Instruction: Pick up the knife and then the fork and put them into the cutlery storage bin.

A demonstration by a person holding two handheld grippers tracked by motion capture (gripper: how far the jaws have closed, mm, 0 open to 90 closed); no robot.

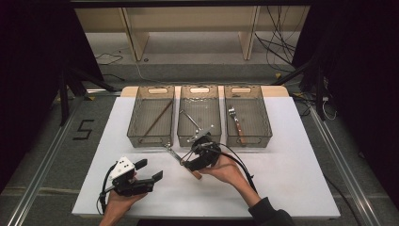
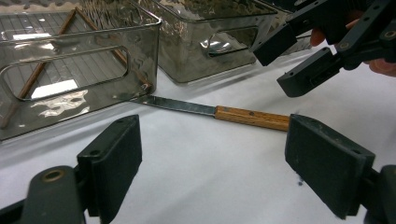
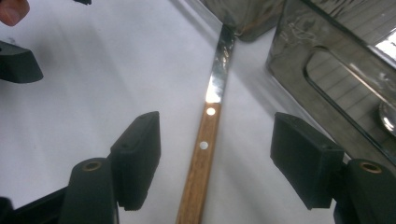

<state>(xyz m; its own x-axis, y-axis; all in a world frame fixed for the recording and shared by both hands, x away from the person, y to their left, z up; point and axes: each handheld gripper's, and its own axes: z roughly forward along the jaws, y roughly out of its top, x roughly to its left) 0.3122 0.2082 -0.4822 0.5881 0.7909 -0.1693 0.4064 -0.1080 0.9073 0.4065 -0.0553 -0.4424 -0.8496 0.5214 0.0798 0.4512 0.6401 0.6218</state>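
Right gripper (image 3: pixel 215 158) hung with jaws spread, straddling the wooden-handled knife (image 3: pixel 201 158) flat on the white table (image 1: pixel 291 155) just beside the middle bin (image 1: pixel 199 117); left gripper (image 2: pixel 210 168) released, empty. Risk: pads could skid off the thin handle, or blade could snag the bin wall

A knife (image 3: pixel 205 140) with a wooden handle and steel blade is laid flat on the white desk (image 1: pixel 291 155), its tip by a clear bin (image 2: pixel 93 70).

A brown wooden-handled knife (image 3: pixel 201 154) with a shiny steel blade lies on the white table (image 1: pixel 291 155), beside smoky grey see-through bins (image 1: pixel 150 117).
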